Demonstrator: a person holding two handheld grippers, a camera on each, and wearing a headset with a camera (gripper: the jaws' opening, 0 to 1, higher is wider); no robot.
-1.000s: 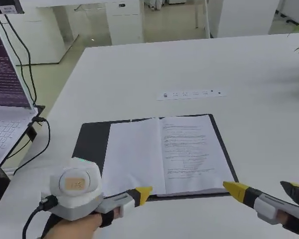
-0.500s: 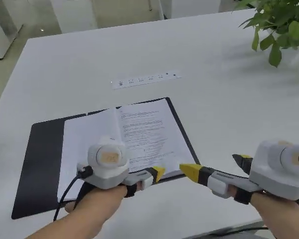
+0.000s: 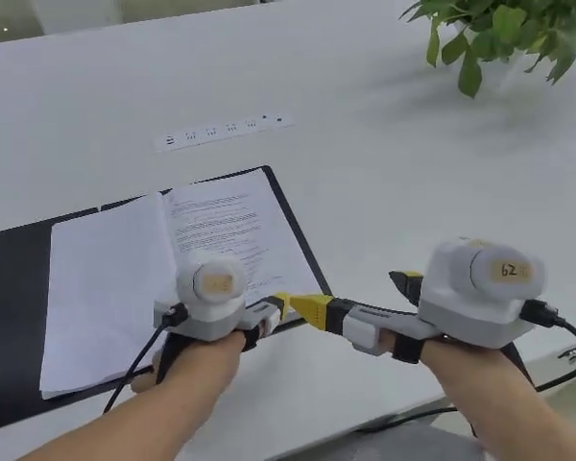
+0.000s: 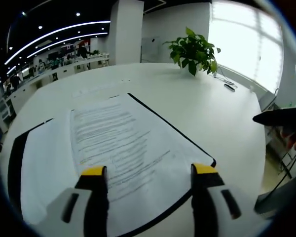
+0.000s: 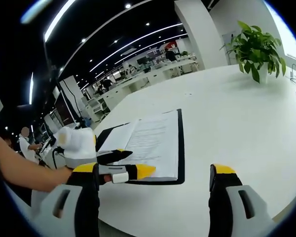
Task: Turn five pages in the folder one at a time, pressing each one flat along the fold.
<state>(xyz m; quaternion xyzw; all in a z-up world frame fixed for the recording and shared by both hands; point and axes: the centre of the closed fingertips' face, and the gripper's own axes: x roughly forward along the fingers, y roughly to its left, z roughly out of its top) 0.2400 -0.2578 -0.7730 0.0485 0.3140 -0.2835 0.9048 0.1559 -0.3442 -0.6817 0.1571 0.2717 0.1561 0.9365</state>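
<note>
The folder [image 3: 5,288] lies open near the bench's [image 3: 413,173] front edge, with bare bench to its right and beyond it. I count one folder, two pages showing, one socket strip [image 3: 226,130] and one plant [image 3: 499,34]. Both my hands sit low. My left tongs [image 4: 149,170] gape wide, empty, over the printed page's [image 3: 221,226] near edge. My right tongs [image 5: 158,169] gape wide, empty, beside the folder's near right corner.

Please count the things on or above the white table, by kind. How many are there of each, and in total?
folder: 1
grippers: 2 (left gripper, right gripper)
plant: 1
socket strip: 1
total: 5
</note>
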